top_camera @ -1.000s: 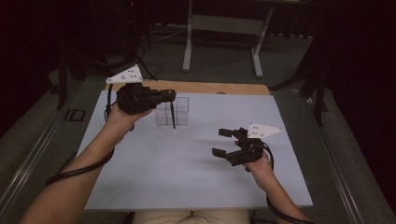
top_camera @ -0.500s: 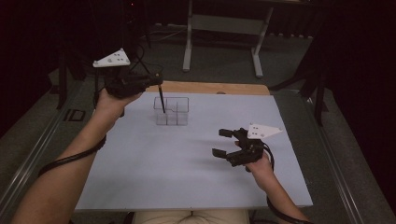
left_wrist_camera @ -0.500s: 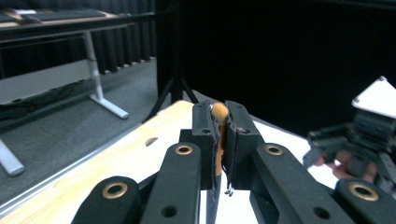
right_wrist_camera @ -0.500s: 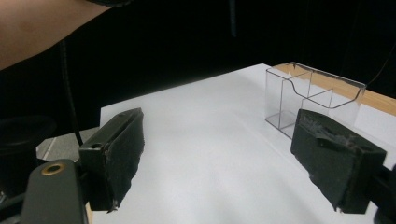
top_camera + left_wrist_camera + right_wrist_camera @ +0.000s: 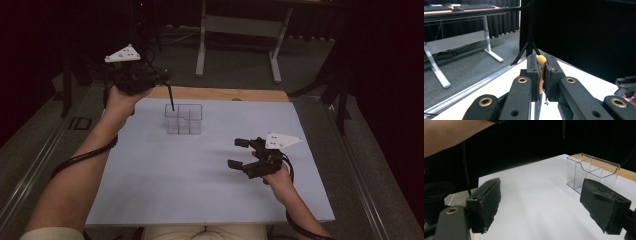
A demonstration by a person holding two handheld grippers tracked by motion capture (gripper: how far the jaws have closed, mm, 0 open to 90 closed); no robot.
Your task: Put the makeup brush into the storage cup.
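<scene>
Jaws of the left gripper [image 5: 167, 76] are clamping a pen [image 5: 171, 98], dangling it tip-down over the clear holder [image 5: 184, 119] at twelve o'clock on the table [image 5: 200, 195]. Right gripper [image 5: 239, 153] is hovering wide open and empty at four o'clock.

Clear holder [image 5: 183, 119], black pen [image 5: 171, 97]

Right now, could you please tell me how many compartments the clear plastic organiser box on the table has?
4 can be made out in the clear plastic organiser box, in a two-by-two grid: two on the far side, two on the near side. Its transparent walls make dividers hard to trace, so another may be missed.
</scene>
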